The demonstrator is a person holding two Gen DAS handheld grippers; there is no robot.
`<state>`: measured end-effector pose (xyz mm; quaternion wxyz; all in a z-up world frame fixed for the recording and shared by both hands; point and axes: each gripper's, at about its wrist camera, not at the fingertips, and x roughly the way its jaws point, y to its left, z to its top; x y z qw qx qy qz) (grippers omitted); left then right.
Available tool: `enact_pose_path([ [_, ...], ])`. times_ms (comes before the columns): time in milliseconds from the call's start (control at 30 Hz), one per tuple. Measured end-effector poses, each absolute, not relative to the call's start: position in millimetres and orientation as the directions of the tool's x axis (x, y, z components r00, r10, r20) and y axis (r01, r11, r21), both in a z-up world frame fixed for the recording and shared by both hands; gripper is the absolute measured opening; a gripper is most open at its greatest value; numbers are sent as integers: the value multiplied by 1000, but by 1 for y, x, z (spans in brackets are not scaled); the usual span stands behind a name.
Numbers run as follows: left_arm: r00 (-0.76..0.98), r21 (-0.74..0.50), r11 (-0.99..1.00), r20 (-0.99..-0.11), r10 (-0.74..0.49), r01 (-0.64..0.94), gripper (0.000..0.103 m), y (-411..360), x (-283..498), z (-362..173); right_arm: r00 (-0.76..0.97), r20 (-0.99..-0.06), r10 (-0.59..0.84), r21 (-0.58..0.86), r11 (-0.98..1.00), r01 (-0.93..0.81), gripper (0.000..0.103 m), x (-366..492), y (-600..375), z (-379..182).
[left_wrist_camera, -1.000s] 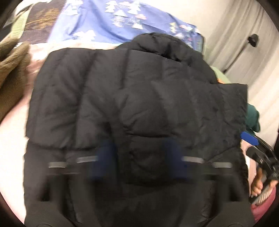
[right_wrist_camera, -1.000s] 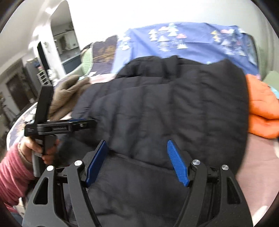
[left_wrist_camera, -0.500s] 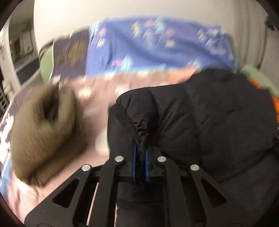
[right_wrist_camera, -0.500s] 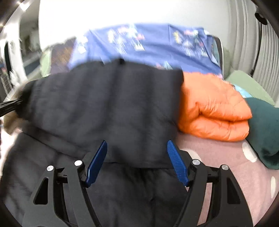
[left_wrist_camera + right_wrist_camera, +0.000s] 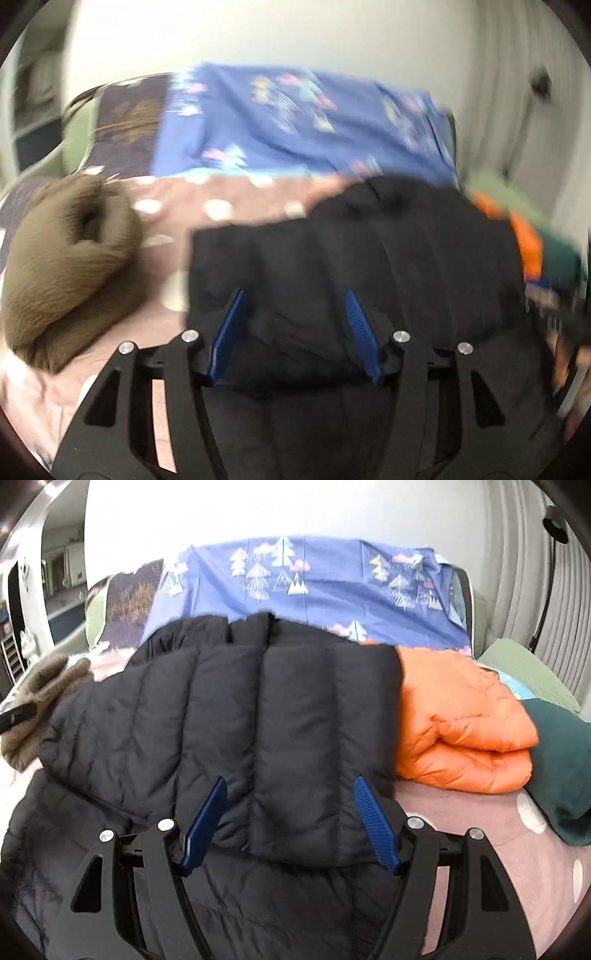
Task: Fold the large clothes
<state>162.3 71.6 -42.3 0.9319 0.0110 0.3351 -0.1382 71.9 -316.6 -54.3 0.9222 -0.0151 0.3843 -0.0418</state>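
Step in hand: a fold of the black puffer jacket [image 5: 236,716] looks just laid; its upper panel lies doubled over the lower layer on the bed [image 5: 517,856], so the job seems part done.
Left claw [image 5: 295,332]: its jaws are opening, nothing pinched between the blue pads; the black quilting lies under and beyond them.
Right claw [image 5: 290,823]: spread wide and empty, poised above the near edge of the folded panel, pads clear of the cloth.
Next move, as a judgement: one more fold probably, which calls for both claws to catch a free edge or the near hem evenly, since the slick padding may slide or spring open.
Far left: a brown fleecy garment [image 5: 70,258] bunched on the bed, just beside the jacket.
Middle far: a blue sheet with tree prints [image 5: 317,587] draped behind.
Right: an orange puffer [image 5: 461,720], already folded, touching the jacket's edge; a dark green bundle [image 5: 565,768] beyond it.
Bed cover: pink with white dots.
Room: pale wall, pleated curtain [image 5: 524,572] far right.
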Motion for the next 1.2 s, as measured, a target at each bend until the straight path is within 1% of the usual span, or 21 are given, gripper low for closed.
enact_pose_path([
  [33,717,-34,960,-658,-231,277,57,60,162,-55,672,-732,-113,-72,994,88,70,77,-318,-64],
  [67,688,-6,959,-695,-209,285,57,50,170,-68,638,-751,-167,-108,985,131,69,85,-326,-79],
  [100,650,16,958,-737,-183,288,58,42,180,-87,622,-753,-214,-141,976,165,69,89,-333,-91],
  [133,634,21,954,-751,-182,298,58,39,186,-99,620,-752,-225,-141,973,182,70,90,-341,-100],
  [200,643,27,952,-743,-185,305,58,36,193,-106,621,-765,-173,-58,978,201,72,90,-357,-108],
  [333,651,6,962,-737,-180,274,58,40,199,-102,640,-746,-183,-77,979,191,72,84,-354,-100],
  [433,671,17,967,-724,-162,253,58,49,194,-93,666,-732,-146,-28,982,185,72,71,-356,-85],
  [467,679,7,969,-715,-169,249,61,55,195,-87,678,-724,-128,-8,984,177,72,65,-357,-79],
  [533,700,-55,966,-679,-222,253,67,71,174,-70,700,-708,-89,20,989,146,72,52,-356,-68],
  [600,714,-87,964,-656,-244,249,67,90,156,-58,710,-701,-72,25,992,126,72,39,-356,-59],
  [700,692,-138,955,-663,-286,262,64,108,132,-54,711,-702,-42,40,994,98,72,21,-352,-54],
  [733,679,-144,951,-672,-298,274,57,110,125,-56,710,-703,-39,38,995,92,72,15,-350,-55],
  [767,671,-139,949,-679,-299,282,39,113,122,-58,706,-707,-36,34,996,85,72,10,-348,-55],
  [800,660,-118,951,-696,-284,285,31,114,114,-63,701,-712,-34,34,996,82,72,6,-342,-55],
  [833,652,-96,957,-714,-257,273,20,115,108,-68,697,-717,-30,38,996,82,72,2,-343,-56],
  [867,649,-79,965,-726,-228,251,19,117,100,-72,692,-722,-23,47,995,83,72,-6,-346,-59],
  [967,651,-74,973,-731,-203,221,20,136,82,-79,685,-728,-29,60,993,106,72,-33,-356,-64],
  [1000,647,-70,974,-738,-195,214,22,141,76,-81,683,-729,-39,60,991,120,72,-40,-362,-65],
  [1067,628,-54,979,-760,-166,194,43,156,63,-87,671,-739,-58,72,984,163,72,-54,-379,-68],
  [1133,619,-42,981,-770,-152,188,52,166,53,-91,658,-751,-59,105,972,208,72,-72,-396,-73],
  [1200,602,-53,978,-781,-168,204,56,175,40,-97,652,-758,-38,146,963,226,72,-83,-412,-76],
])
